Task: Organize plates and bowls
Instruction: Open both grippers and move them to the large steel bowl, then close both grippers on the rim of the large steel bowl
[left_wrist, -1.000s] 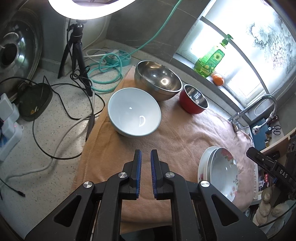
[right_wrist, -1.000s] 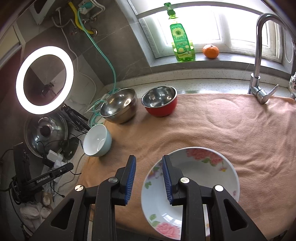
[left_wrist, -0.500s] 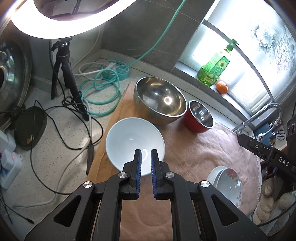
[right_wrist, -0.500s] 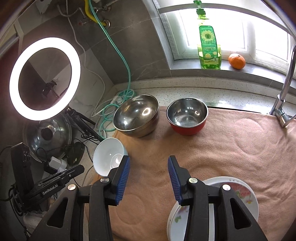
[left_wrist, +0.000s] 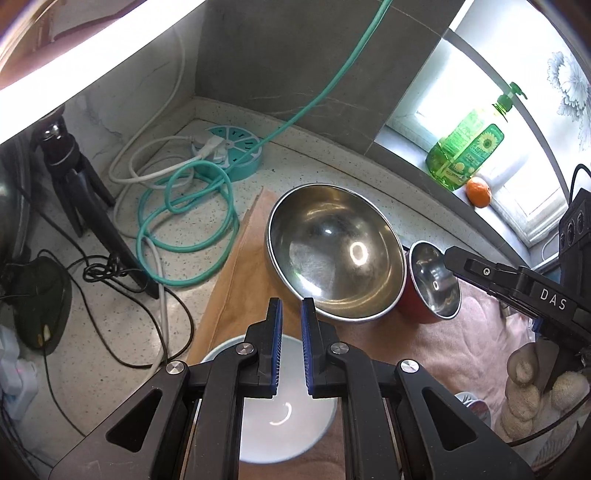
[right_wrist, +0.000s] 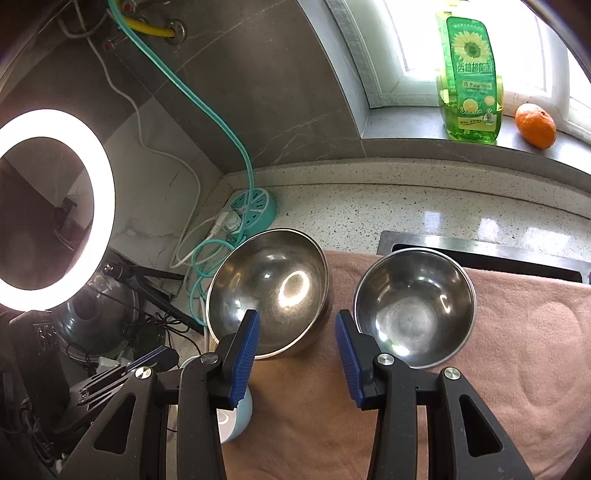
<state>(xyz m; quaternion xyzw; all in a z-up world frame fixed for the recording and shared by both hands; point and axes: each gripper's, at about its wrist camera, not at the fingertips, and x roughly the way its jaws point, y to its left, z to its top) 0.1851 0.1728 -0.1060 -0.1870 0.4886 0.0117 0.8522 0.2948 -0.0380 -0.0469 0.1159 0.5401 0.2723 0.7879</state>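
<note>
A large steel bowl (left_wrist: 332, 254) and a smaller red bowl with a steel inside (left_wrist: 436, 288) stand side by side at the back of a pink towel (left_wrist: 461, 350). A white bowl (left_wrist: 284, 417) sits directly under my left gripper (left_wrist: 291, 310), which is shut and holds nothing. In the right wrist view, my right gripper (right_wrist: 297, 325) stands open and holds nothing. It hovers over the towel, with the large steel bowl (right_wrist: 269, 288) beyond its left finger and the red bowl (right_wrist: 413, 306) beyond its right. The white bowl (right_wrist: 238, 417) peeks out behind the left finger.
A ring light (right_wrist: 55, 210) on a black tripod (left_wrist: 85, 199), a teal power strip (left_wrist: 229, 151), a coiled green hose (left_wrist: 184, 229) and loose cables crowd the counter on the left. A green soap bottle (right_wrist: 469, 74) and an orange (right_wrist: 535, 125) stand on the windowsill.
Both grippers moved forward towards the bowls at the back. The flowered plates dropped out of the right view and the white bowl slid under the left gripper. The right jaws widened.
</note>
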